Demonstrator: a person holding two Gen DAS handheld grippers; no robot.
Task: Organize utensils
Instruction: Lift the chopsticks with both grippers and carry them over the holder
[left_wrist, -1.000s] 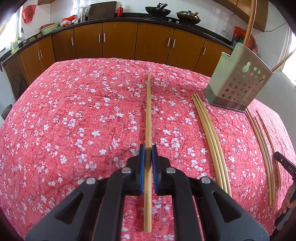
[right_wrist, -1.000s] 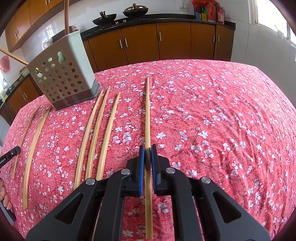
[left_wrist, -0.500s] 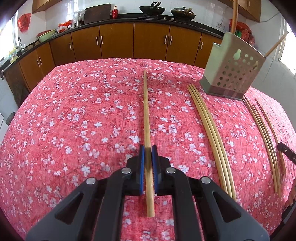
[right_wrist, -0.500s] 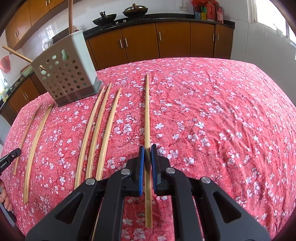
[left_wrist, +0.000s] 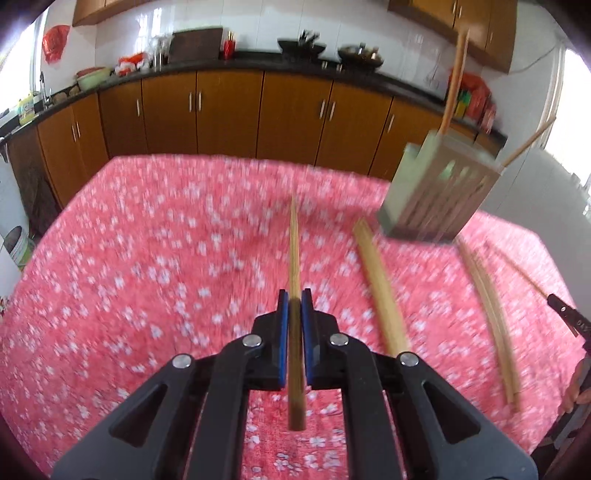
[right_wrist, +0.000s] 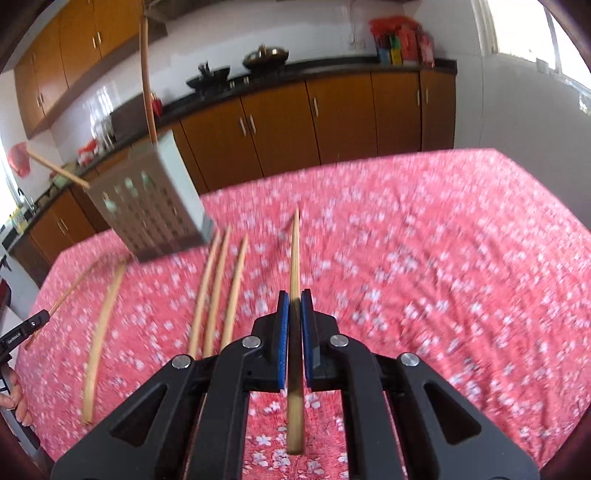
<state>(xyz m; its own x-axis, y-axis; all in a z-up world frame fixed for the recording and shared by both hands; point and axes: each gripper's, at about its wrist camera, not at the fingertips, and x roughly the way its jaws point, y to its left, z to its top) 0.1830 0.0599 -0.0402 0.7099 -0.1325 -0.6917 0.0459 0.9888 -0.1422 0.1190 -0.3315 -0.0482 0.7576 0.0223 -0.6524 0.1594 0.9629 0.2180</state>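
**Each gripper clamped on one chopstick above the table**

Above the red floral tablecloth, the left gripper has its blue pads closed tight on a wooden chopstick. The stick runs straight away from the camera, its far tip pointing toward the cabinets and its near end sticking out behind the pads; it looks raised off the cloth, though blur makes that hard to confirm. To its right a bundle of loose chopsticks lies on the cloth, and further right another group lies below the perforated utensil holder, which stands at the far right with two sticks rising out of it.

In the right wrist view, the right gripper is likewise pinched shut on a single chopstick, held lengthwise between its pads. Just to its left three chopsticks lie side by side; further left a curved-looking pair rests near the table edge. The holder stands at the far left. Wooden kitchen cabinets line the far wall.
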